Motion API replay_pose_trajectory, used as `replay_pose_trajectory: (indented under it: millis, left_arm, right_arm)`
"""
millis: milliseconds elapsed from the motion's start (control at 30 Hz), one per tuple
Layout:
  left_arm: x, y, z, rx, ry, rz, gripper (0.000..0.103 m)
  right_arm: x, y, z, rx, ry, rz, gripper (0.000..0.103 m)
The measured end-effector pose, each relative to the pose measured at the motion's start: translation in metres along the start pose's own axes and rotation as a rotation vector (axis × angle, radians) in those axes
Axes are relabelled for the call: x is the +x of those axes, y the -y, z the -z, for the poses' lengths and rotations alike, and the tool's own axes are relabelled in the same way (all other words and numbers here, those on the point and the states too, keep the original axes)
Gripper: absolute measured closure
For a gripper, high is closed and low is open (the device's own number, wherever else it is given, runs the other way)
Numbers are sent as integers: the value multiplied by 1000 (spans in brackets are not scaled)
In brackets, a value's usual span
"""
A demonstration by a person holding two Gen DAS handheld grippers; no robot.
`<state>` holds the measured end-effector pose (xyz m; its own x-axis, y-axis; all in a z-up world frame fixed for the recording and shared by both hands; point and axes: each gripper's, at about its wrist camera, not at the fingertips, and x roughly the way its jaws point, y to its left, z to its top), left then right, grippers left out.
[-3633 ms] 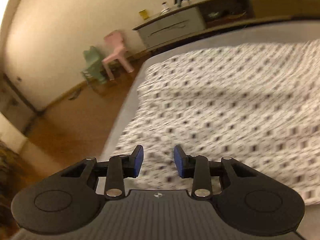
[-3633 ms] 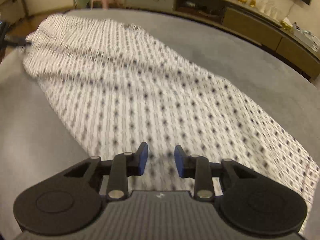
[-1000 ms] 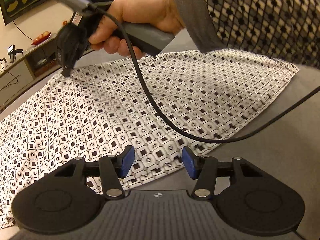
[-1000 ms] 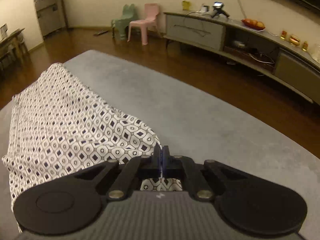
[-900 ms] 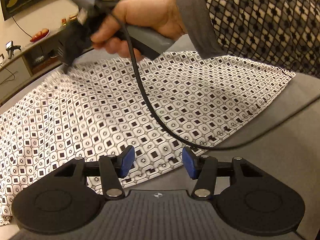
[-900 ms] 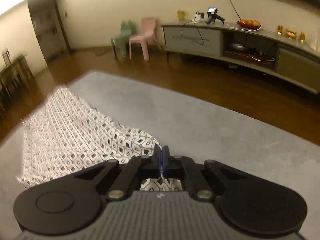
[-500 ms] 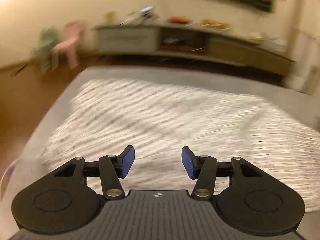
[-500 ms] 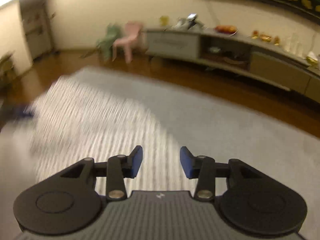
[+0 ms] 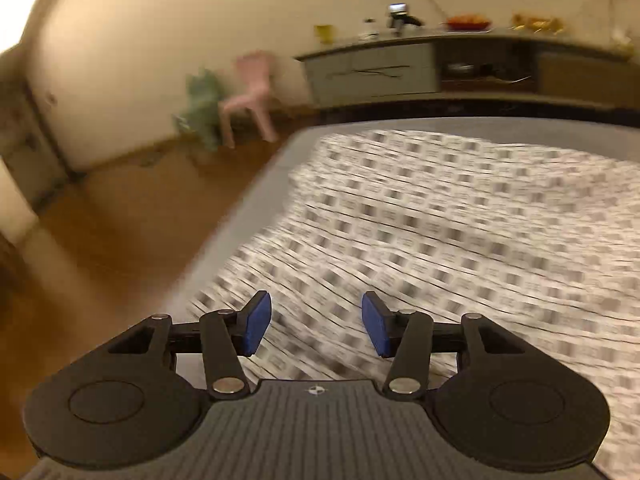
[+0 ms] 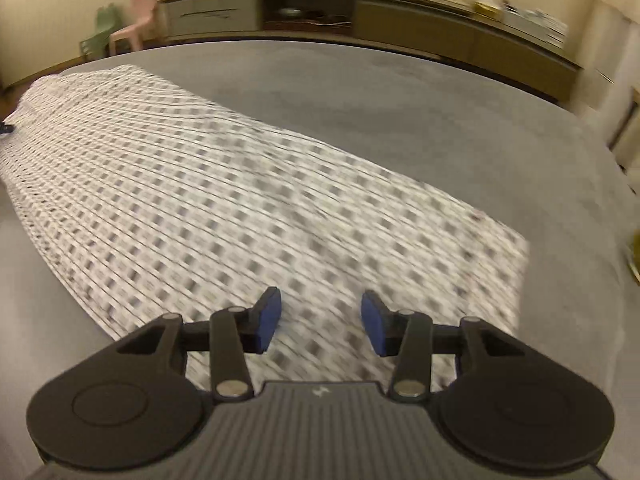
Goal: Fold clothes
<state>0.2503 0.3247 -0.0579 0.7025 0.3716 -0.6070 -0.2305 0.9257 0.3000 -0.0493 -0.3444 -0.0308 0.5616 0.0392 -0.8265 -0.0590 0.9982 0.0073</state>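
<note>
A white garment with a black square pattern (image 9: 460,232) lies spread flat on a grey bed (image 9: 480,126). It also shows in the right wrist view (image 10: 224,200), blurred by motion. My left gripper (image 9: 316,328) is open and empty, hovering over the garment's near left end by the bed's edge. My right gripper (image 10: 320,326) is open and empty, above the garment's near edge toward its right end. The left gripper's tip (image 10: 6,129) shows at the far left of the right wrist view.
The grey bed (image 10: 400,112) extends beyond the garment to the right. A wooden floor (image 9: 120,216) lies left of the bed. A long low cabinet (image 9: 380,70) stands along the far wall, with a pink chair (image 9: 248,92) and a green chair (image 9: 200,108) beside it.
My right gripper has let go of the garment and opened. Both grippers have swung over the flat garment; the left now points at the bed's left edge.
</note>
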Motion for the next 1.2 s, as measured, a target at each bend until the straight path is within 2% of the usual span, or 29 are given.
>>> replay_pose_trajectory:
  millis: [200,300,400,467,533,633,700,767,833,900,933,1067,1200]
  left_arm:
    - [-4,-24,-4,-45,-41,81,49]
    - [-10,-33,-2,-10,-94,145,49]
    - [-14,-34,1,49,-113,158,47]
    - [-17,-33,1,84,-127,121,47]
    - [-22,-31,1,133,-126,17,48]
    - [-35,-36,-12,69,-73,59,48]
    - [-51,-34,-26,13,2,146,48]
    - [-61,-21,-34,20,33,238,48]
    - [-59,-4,-30,81,19,278,48]
    - [-57,12,-26,141,4,315,48]
    - [-55,15,-23,158,-7,309,48]
    - [-37,12,-15,171,-34,320,48]
    - [-27,-5,-8,136,-62,351,47]
  right_arm:
    - [-12,20,18,32,-1,12,57]
    - [-16,28,22,38,-17,3,57]
    - [-17,33,23,14,-32,-25,57]
    - [-21,39,27,-10,-44,-59,57]
    - [-25,44,30,-8,-58,-84,57]
    - [-41,46,22,37,-12,-86,58]
    - [-51,48,10,109,74,-103,56]
    - [-49,53,-5,194,139,-86,56]
    - [-33,50,-17,201,127,-61,56]
    - [-13,44,-22,154,76,-1,58]
    - [-3,43,-22,141,43,27,58]
    - [10,46,-21,117,26,77,67]
    - [19,47,-27,85,42,76,67]
